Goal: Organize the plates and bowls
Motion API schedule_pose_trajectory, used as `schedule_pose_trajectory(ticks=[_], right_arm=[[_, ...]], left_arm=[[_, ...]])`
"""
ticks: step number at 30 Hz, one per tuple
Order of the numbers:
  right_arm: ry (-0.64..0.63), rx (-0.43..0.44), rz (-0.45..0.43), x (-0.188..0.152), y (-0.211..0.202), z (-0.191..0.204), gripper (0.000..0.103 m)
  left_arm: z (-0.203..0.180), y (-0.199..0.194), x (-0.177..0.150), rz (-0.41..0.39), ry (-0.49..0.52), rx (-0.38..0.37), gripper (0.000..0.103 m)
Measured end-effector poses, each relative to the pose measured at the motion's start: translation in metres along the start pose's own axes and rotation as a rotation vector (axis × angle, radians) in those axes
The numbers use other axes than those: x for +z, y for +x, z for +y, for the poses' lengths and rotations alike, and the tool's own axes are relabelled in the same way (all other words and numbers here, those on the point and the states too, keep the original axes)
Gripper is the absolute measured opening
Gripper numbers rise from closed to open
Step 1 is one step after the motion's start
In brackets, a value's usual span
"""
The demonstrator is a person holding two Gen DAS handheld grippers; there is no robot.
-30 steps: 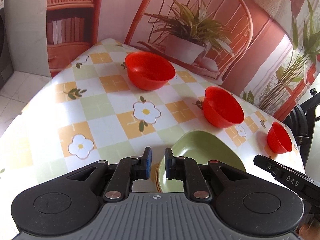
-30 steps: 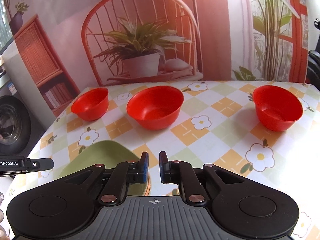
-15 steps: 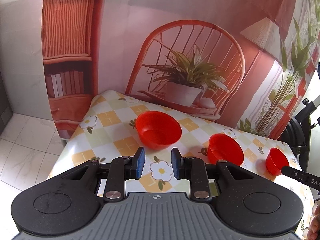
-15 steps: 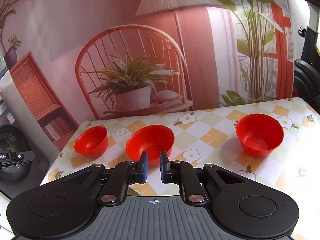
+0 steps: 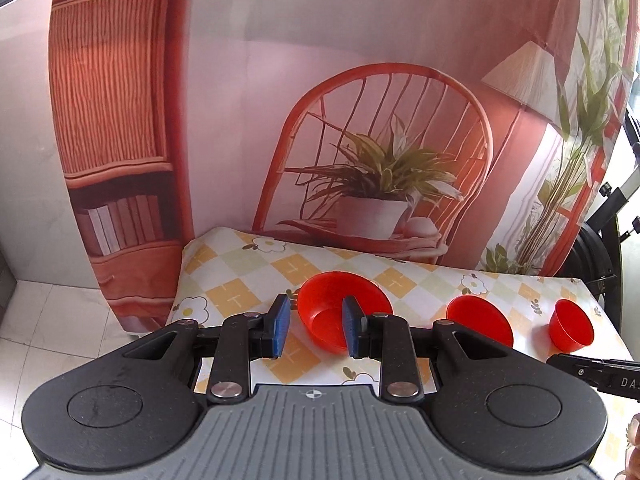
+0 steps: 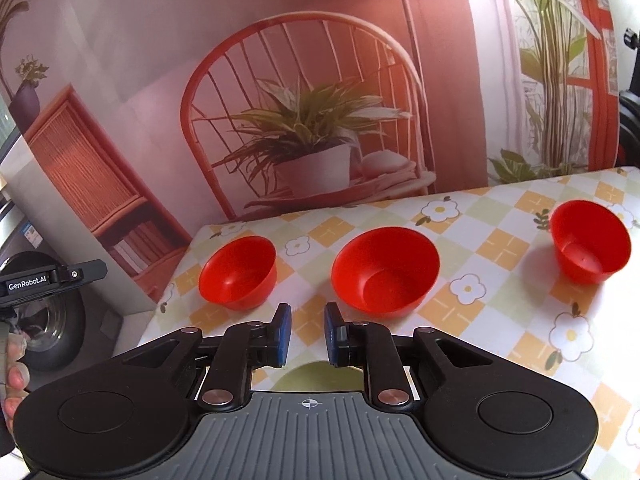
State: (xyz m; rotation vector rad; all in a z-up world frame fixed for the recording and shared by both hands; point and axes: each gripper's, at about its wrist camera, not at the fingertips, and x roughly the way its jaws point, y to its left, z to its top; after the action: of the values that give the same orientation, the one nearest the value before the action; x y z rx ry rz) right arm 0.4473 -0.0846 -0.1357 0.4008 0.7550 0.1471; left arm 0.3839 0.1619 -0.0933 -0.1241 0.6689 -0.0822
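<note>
Three red bowls stand in a row on the checked flower tablecloth [image 5: 240, 276]. In the left wrist view the large bowl [image 5: 320, 304] shows between the fingers of my left gripper [image 5: 314, 330], which hangs open and empty above and short of it. The middle bowl [image 5: 480, 320] and the small bowl [image 5: 570, 330] lie to its right. My right gripper [image 6: 306, 336] is open and empty, with the left bowl [image 6: 238, 272], the middle bowl [image 6: 384, 276] and the right bowl [image 6: 588, 248] beyond it. A sliver of the green plate [image 6: 316, 376] shows just under its fingers.
A printed backdrop [image 5: 380, 160] with a chair and a plant closes the table's far side. The table's left edge drops to a tiled floor [image 5: 60, 320]. A washing machine [image 6: 48, 320] stands at the left, by the left gripper's body [image 6: 52, 276] and a hand [image 6: 14, 380].
Both grippers have risen and drawn back from the green plate, which has left the left wrist view. The left jaws have spread wide; the right jaws have opened a little.
</note>
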Motion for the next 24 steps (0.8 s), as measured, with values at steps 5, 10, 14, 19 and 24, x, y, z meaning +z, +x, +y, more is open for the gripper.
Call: schedule_pose_trajectory(ticks=[5,10,14,19,24], right_arm=[[0.161,0.002,0.068,0.001,0.039,0.012,0.018],[0.285,0.0,0.097,0.006,0.073,0.026,0.018],[0.317,-0.003,0.091,0.014,0.102,0.036,0.018],[0.34,-0.033,0.105,0.023,0.141,0.039,0.018],[0.334,-0.062,0.116,0.026,0.171,0.035,0.018]], left_arm=[[-0.001,0.04,0.007,0.029,0.022,-0.029,0.03],[0.007,0.084,0.01,0.069,-0.061,-0.039,0.03],[0.011,0.105,0.006,0.081,-0.078,-0.051,0.03],[0.009,0.134,0.002,0.136,-0.053,-0.059,0.03],[0.014,0.154,-0.005,0.181,-0.073,-0.059,0.03]])
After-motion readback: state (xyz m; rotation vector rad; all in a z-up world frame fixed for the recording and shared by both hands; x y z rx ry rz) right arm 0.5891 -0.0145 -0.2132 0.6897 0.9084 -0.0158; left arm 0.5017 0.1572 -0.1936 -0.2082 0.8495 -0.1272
